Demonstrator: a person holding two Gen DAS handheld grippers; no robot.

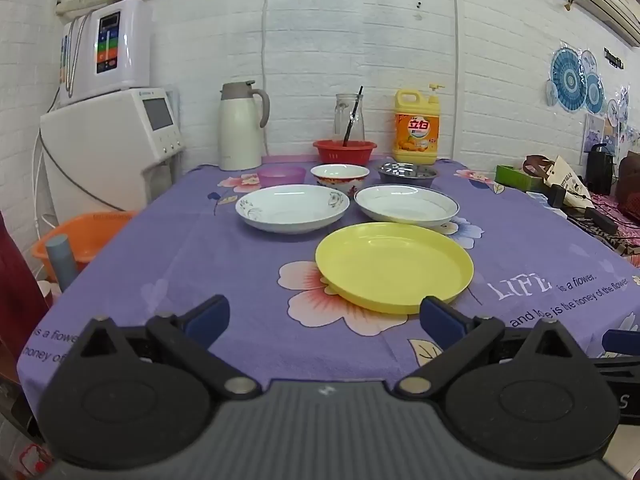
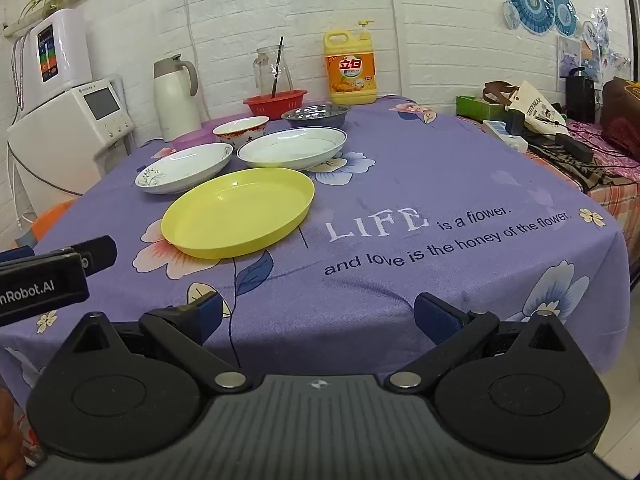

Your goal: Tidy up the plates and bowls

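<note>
Left gripper (image 1: 324, 316) and right gripper (image 2: 318, 312): both spread wide, empty. Yellow plate (image 1: 394, 266): just ahead. Two white plates (image 1: 292, 207) beyond it; bowls (image 1: 340, 176) behind, possibly three.

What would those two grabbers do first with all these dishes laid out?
Probably the left gripper moves forward to the round yellow plastic plate, the nearest dish. Both it and the right gripper are open, empty and short of the table edge, and nothing is stacked yet: two white ceramic plates lie singly behind it.
</note>
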